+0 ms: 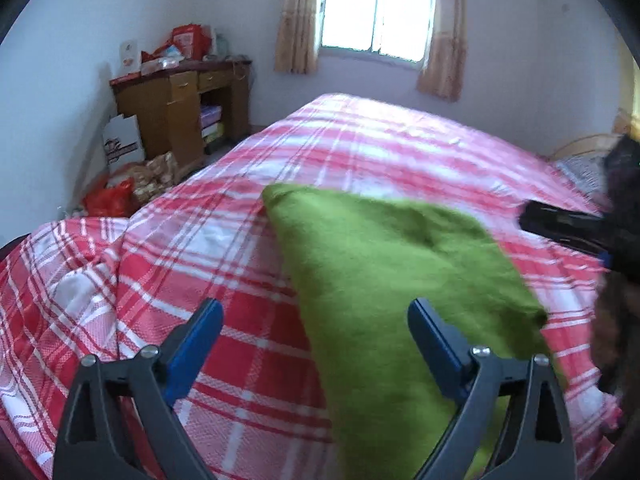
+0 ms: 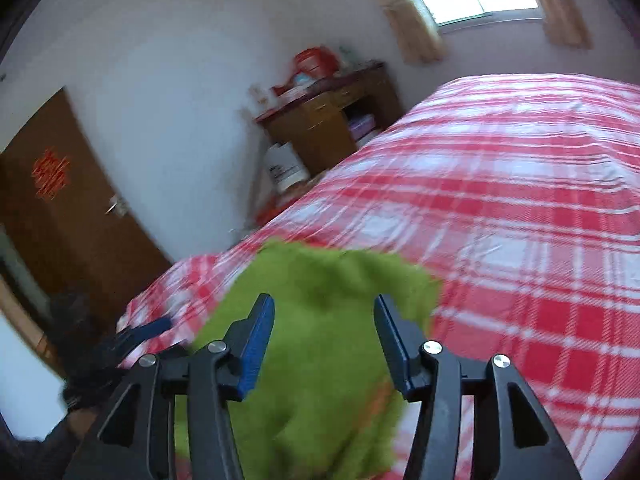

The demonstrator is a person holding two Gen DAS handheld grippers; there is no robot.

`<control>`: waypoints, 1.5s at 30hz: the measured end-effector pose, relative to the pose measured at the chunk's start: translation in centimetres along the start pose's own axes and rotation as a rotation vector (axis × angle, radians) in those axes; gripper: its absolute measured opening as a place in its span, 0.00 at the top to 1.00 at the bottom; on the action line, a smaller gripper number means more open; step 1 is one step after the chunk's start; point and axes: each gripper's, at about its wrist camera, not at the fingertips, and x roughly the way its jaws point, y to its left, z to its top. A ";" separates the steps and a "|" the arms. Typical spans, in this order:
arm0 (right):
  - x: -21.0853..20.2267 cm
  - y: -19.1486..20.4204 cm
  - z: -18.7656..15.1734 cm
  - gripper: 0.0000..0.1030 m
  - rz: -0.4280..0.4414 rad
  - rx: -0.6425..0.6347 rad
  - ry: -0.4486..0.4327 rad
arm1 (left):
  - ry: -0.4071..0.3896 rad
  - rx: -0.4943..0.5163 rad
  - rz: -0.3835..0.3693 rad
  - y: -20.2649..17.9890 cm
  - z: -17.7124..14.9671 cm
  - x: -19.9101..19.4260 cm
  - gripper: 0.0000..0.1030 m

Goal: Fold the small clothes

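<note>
Both grippers' fingers [image 1: 432,344] [image 2: 256,344] gape apart above the green cloth [image 1: 380,272], gripping nothing.

Daylit through the window [image 1: 376,10], blown out to plain white in both views. Soft and even on the walls, with pale shine along the bed [image 1: 400,144]. Blurry all over, worst in the right wrist view, where the door [image 2: 68,208] and green cloth [image 2: 320,320] look smeared. Bent round at the edges, black in the corners.

Both wrist views close above bed [image 1: 360,140], angled down; share green cloth [image 1: 380,260].
</note>
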 end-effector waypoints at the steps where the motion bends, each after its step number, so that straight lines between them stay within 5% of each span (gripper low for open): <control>1: 0.6 0.7 -0.8 0.48 0.016 -0.013 0.032 | 0.017 -0.003 0.013 0.2 -0.3 0.7 0.07; 6: 3.0 2.0 -4.8 0.49 -0.079 -0.098 0.172 | 0.045 -0.044 -0.003 0.8 -1.6 1.5 0.05; 12: 2.8 1.0 -5.4 0.50 -0.084 -0.073 0.154 | 0.045 -0.014 0.008 -0.2 -2.4 2.4 0.00; 23: 0.2 1.7 -6.2 0.48 -0.093 -0.016 0.053 | 0.050 -0.007 0.031 -0.7 -2.1 -0.6 0.00; 28: -5.2 5.9 -5.9 0.44 -0.258 -0.053 -0.098 | -0.039 0.017 -0.001 -1.2 -1.0 -5.4 0.00; 45: -10.8 12.1 -5.9 0.42 -0.331 -0.107 -0.210 | -0.215 0.017 -0.085 -1.6 1.2 -12.7 0.00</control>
